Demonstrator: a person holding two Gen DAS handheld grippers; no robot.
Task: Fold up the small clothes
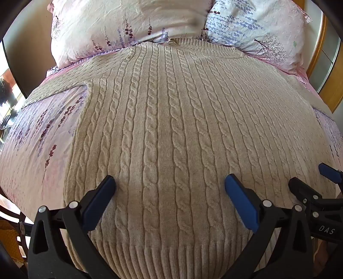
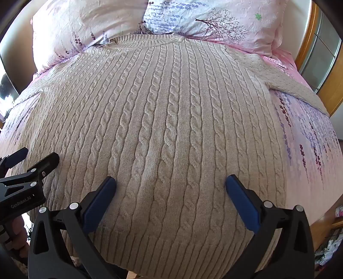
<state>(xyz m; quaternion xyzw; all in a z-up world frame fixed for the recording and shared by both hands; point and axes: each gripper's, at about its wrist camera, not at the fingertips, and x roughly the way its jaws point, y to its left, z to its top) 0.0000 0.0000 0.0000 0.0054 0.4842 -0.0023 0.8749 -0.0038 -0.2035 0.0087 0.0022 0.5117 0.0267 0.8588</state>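
Note:
A cream cable-knit sweater (image 1: 171, 120) lies flat on the bed, neck toward the pillows, ribbed hem nearest me; it also fills the right wrist view (image 2: 167, 120). Its sleeves spread out to the left (image 1: 60, 92) and right (image 2: 295, 90). My left gripper (image 1: 170, 182) is open and empty, hovering over the lower left part of the sweater near the hem. My right gripper (image 2: 170, 182) is open and empty over the lower right part. Each gripper shows at the edge of the other's view: the right one (image 1: 310, 178) and the left one (image 2: 34, 158).
The bed has a pink floral sheet (image 1: 32, 139). Two floral pillows (image 1: 120, 25) (image 2: 214, 19) lie beyond the collar. A wooden frame (image 2: 334, 85) stands at the right, and cluttered floor items (image 2: 330, 242) lie off the bed's right edge.

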